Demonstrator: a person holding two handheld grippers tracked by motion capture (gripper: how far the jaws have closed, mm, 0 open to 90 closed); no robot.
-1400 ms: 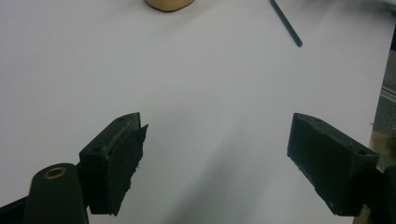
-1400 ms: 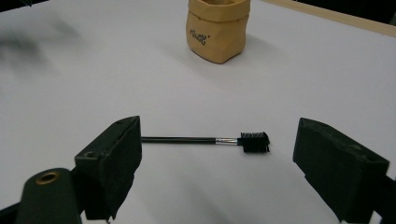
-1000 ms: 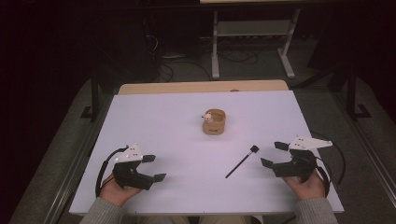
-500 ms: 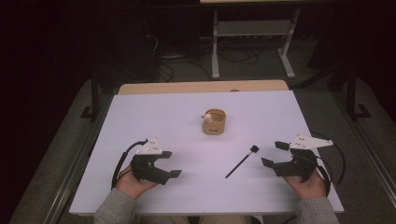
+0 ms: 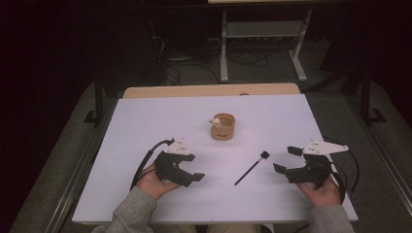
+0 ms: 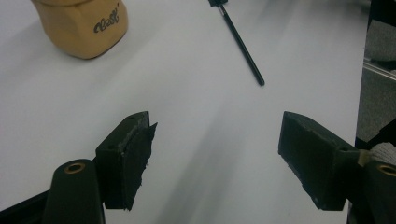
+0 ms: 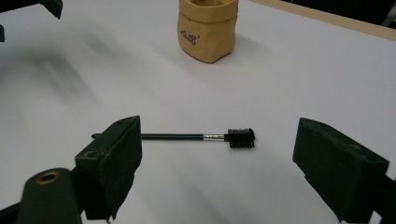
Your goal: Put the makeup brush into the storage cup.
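Note:
A small tan pouch [image 5: 222,127] with a pale thing in its mouth stands upright at the middle of the white table [image 5: 145,121]. A thin black brush [image 5: 251,168] lies flat in front of it, bristle head at the far end. My left gripper [image 5: 194,167] hovers left of the brush and points toward it. It is open; its jaws have just been closing a little, with nothing between them. In the left gripper view, the gripper [image 6: 217,126] faces the pouch [image 6: 84,25] and the brush [image 6: 240,44]. My right gripper [image 5: 285,159] is open; in its view [image 7: 219,125] the brush [image 7: 196,136] lies just beyond the jaws.
A wooden strip [image 5: 209,91] borders the table's far edge. Beyond it, a metal stand [image 5: 262,29] and cables lie on the dark floor. In the right gripper view the pouch [image 7: 208,28] stands behind the brush, and the left gripper's jaw [image 7: 46,7] shows at top left.
My left hand has carried its gripper to the right, toward the brush and the table's middle. The right gripper, the brush and the pouch have stayed put.

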